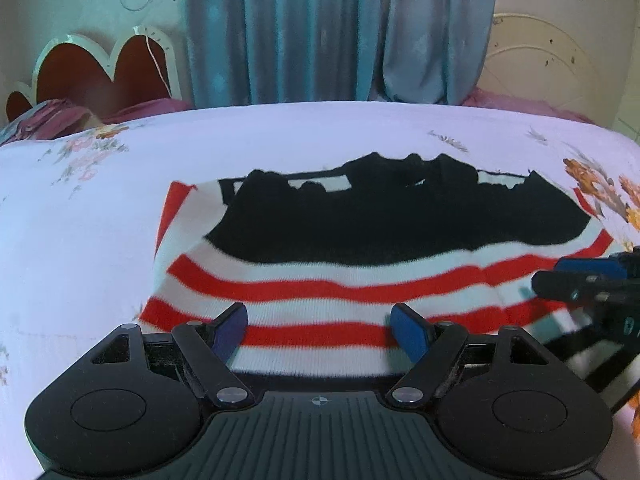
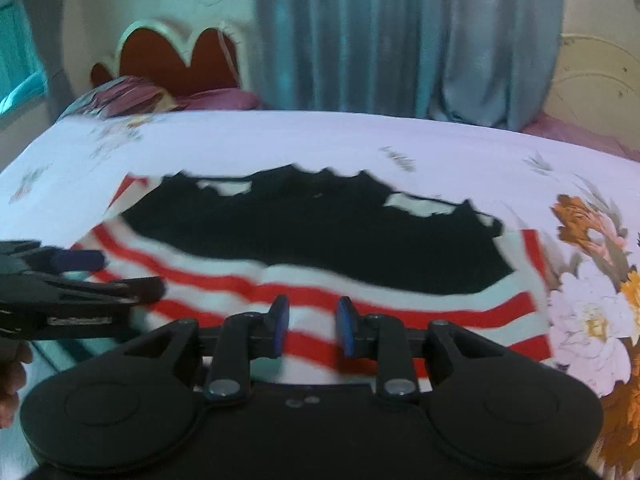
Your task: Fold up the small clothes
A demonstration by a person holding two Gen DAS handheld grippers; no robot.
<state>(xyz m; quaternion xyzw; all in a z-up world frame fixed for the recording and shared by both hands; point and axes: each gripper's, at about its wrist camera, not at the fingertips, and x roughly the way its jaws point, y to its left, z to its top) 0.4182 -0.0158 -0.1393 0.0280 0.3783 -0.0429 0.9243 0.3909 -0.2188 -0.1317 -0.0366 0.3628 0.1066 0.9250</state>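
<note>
Striped sweater (image 1: 320,280) — red and white bands with a black panel across its upper part — is lying spread on the floral bedsheet (image 1: 80,240). Left gripper (image 1: 320,332) is hovering over the near hem, its blue pads (image 1: 408,332) standing wide apart and gripping nothing. Right gripper (image 2: 312,324) is hanging over the same hem further right, its jaws standing narrowly parted with striped fabric showing between them — whether they are pinching it, I cannot tell.
</note>
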